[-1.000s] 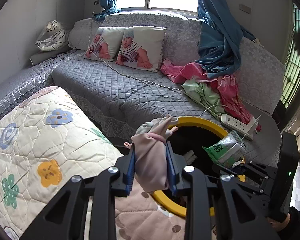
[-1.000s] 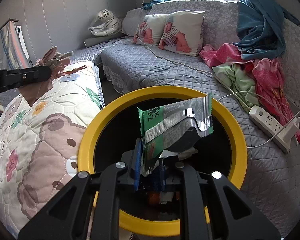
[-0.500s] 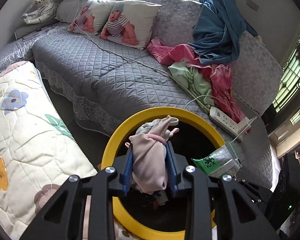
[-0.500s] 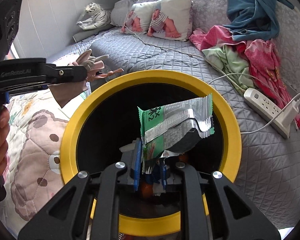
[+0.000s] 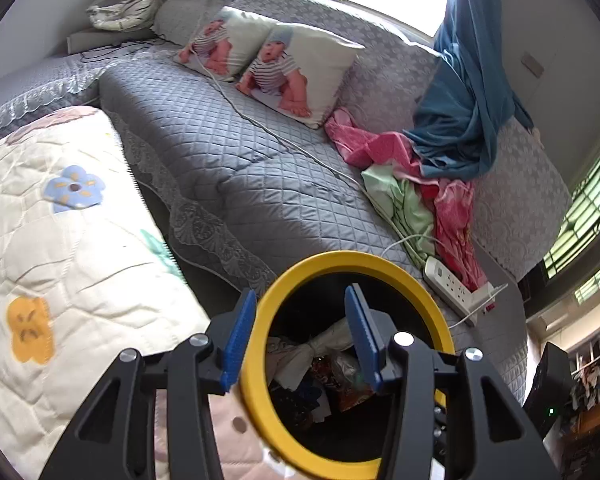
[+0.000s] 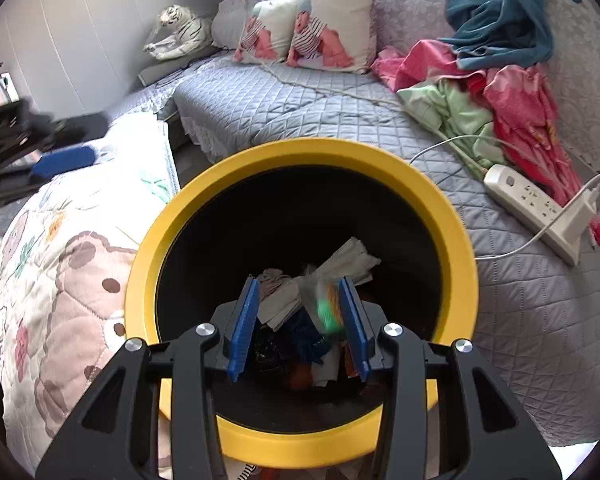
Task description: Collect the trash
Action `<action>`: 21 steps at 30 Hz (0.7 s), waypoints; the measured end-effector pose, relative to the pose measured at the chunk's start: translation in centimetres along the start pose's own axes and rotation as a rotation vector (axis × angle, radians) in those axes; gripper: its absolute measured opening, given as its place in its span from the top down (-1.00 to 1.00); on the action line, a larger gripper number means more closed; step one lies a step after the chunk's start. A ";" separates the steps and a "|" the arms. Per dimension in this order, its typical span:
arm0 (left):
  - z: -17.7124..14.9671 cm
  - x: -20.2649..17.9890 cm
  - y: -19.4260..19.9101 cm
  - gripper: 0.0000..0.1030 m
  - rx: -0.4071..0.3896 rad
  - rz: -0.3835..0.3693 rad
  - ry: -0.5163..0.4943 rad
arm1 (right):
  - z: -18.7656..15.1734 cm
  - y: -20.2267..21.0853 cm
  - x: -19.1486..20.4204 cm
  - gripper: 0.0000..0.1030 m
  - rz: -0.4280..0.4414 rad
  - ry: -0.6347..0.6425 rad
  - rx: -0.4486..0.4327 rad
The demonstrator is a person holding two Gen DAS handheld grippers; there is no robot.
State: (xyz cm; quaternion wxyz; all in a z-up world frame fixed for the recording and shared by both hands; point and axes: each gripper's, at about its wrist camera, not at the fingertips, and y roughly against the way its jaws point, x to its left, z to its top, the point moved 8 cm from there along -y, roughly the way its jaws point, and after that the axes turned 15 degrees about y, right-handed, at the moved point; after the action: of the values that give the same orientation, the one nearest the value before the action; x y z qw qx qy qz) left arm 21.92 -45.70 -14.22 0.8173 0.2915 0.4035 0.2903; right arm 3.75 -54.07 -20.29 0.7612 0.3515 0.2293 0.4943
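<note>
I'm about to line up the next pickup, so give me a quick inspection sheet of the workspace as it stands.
Surface: grey quilted sofa cover; floral quilt beside it.
Job's things: yellow-rimmed bin holds crumpled paper, cloth scraps and wrappers; a blurred green wrapper shows between the right pads, apparently dropping.
Clutter: pink and green clothes, blue cloth, two printed pillows, toy tiger.
Grippers: left gripper open, empty, its jaws just opened; right gripper open, jaws just opened.
Cables: white power strip with a plugged charger; a white cord trails across the sofa.
Surroundings: window, grey wall.
</note>
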 end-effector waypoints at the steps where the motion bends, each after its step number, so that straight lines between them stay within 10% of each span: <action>1: 0.2 0.6 0.9 0.15 -0.013 0.000 0.007 | 0.2 0.3 0.2 0.25 -0.004 0.003 -0.006; 11: 0.9 11.2 14.0 0.15 -0.216 0.066 0.114 | 2.9 5.0 4.9 0.25 -0.037 0.100 -0.132; 21: -4.6 23.1 29.7 0.15 -0.488 0.303 0.158 | 4.8 9.7 18.9 0.23 0.112 0.311 -0.260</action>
State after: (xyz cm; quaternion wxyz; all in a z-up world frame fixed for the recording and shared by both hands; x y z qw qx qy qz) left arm 22.67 -8.53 -6.71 0.7766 0.1199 0.3359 0.5193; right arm 9.01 -35.75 -9.85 0.7269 0.1820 0.2583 0.6098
